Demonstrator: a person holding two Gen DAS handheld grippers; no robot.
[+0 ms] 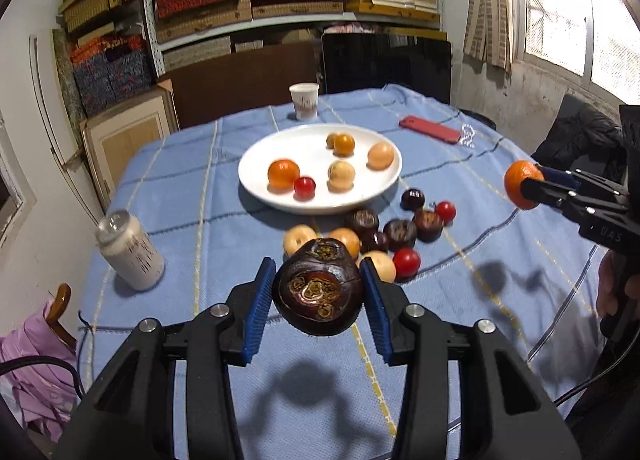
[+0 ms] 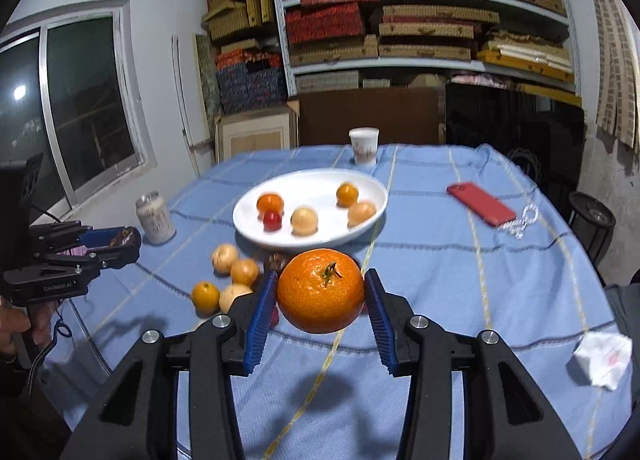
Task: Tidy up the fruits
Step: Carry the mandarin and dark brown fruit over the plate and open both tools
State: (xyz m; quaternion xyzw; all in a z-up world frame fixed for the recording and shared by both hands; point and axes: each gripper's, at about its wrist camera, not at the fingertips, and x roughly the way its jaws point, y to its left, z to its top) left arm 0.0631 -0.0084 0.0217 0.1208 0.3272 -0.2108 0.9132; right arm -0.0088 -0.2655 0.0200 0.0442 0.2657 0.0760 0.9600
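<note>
My left gripper [image 1: 318, 292] is shut on a dark brown water chestnut [image 1: 318, 288] and holds it above the blue tablecloth. My right gripper [image 2: 320, 296] is shut on an orange mandarin [image 2: 321, 290], also lifted; it shows at the right edge of the left wrist view [image 1: 522, 184]. A white plate [image 1: 256, 168] holds several fruits: oranges, pale round fruits and a red cherry tomato [image 1: 305, 187]. A loose pile of water chestnuts [image 1: 400, 233], pale fruits and cherry tomatoes [image 1: 406, 262] lies on the cloth in front of the plate.
A white can [image 1: 130, 256] stands at the left of the table. A paper cup [image 1: 305, 100] stands behind the plate. A red phone [image 1: 430, 129] and a bead bracelet [image 1: 468, 137] lie at the back right. A crumpled tissue [image 2: 602, 356] lies near the right edge.
</note>
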